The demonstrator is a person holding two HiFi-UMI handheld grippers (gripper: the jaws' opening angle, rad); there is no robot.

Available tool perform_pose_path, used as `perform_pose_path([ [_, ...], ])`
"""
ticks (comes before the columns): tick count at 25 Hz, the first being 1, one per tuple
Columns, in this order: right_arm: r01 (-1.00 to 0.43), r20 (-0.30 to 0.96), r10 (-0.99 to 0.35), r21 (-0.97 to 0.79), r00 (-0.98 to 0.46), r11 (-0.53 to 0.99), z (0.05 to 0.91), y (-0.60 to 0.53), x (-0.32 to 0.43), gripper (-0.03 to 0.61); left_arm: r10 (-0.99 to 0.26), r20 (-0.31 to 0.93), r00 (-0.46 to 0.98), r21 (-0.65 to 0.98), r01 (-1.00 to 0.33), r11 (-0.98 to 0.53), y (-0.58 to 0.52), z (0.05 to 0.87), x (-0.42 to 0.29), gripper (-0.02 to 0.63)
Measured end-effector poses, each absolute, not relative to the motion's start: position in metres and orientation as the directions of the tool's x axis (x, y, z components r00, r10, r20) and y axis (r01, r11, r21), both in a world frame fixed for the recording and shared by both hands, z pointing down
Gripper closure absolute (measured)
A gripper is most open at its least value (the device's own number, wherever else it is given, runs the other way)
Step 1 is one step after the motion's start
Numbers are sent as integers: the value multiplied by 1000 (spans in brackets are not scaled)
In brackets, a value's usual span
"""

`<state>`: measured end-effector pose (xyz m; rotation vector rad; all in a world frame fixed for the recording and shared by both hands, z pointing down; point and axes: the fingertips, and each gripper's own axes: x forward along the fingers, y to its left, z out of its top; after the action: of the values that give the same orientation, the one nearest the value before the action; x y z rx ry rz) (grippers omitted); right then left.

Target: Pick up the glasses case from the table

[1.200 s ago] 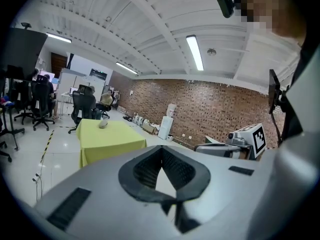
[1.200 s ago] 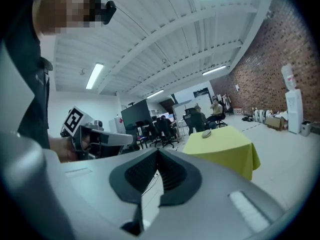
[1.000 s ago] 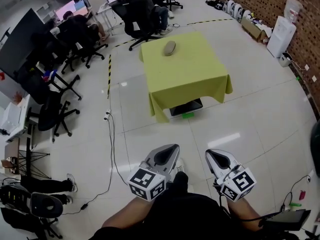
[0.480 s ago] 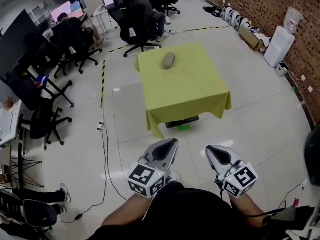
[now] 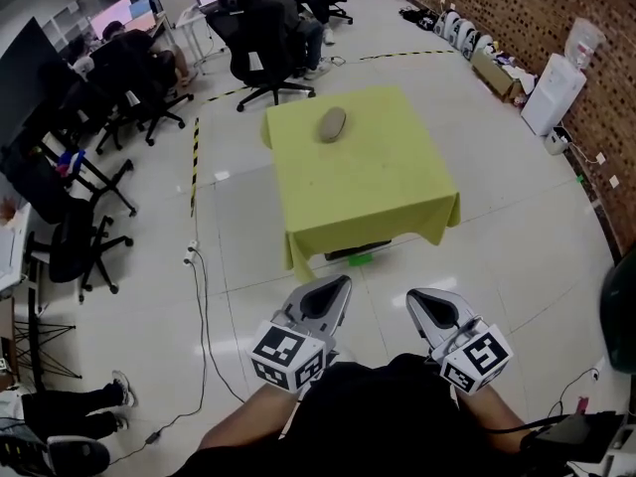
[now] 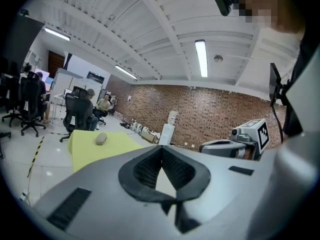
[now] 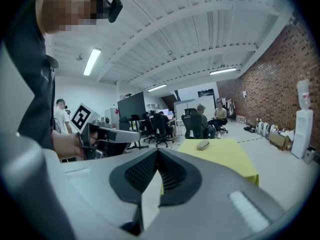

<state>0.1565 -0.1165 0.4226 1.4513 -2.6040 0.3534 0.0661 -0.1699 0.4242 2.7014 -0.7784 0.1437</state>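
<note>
Glasses case (image 5: 332, 124) lies on the far side of the yellow table (image 5: 378, 187), upper centre of frame. Left gripper (image 5: 336, 286) and right gripper (image 5: 423, 297) wait at the bottom, closed and empty, probably because it's well out of reach.

Black office chairs (image 5: 78, 249) at left (some occupied), white water dispenser (image 5: 550, 92) by brick wall (image 5: 586, 3)

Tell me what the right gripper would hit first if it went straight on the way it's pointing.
Likely the near edge of the yellow tablecloth; the right gripper aims across bare floor toward it. Depth is unclear, and it tilts slightly down, so the floor could come first.
</note>
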Motion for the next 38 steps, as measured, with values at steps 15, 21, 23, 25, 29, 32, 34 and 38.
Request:
perform_pose_path([
  [15,-789,218,-759,-201,-614,581,433,-188,247,577,-607,238,759,296,-651,-699,-225,441,140,607],
  [21,-752,195,-727,-211,-658,624,436,-224,316,577,-651,244,719,268,-695,-668,-255,439,209,607],
  [23,-741,193,-717,-217,-670,635,437,-234,337,577,-660,242,711,258,-703,-663,-263,436,232,607],
  [25,-729,189,-704,-216,-684,650,435,-243,353,577,-670,245,701,249,-713,-655,-269,432,249,607],
  [29,-701,169,-682,-226,-712,676,435,-254,377,577,-695,271,666,228,-746,-626,-271,432,268,607],
  [32,-683,159,-667,-246,-728,687,439,-263,387,577,-713,294,636,216,-771,-599,-275,435,272,607],
  [34,-672,160,-655,-255,-739,696,442,-269,389,577,-723,303,621,211,-783,-585,-278,435,272,607],
  [38,-652,164,-633,-260,-757,712,445,-280,392,577,-737,315,598,213,-802,-559,-284,439,273,607],
])
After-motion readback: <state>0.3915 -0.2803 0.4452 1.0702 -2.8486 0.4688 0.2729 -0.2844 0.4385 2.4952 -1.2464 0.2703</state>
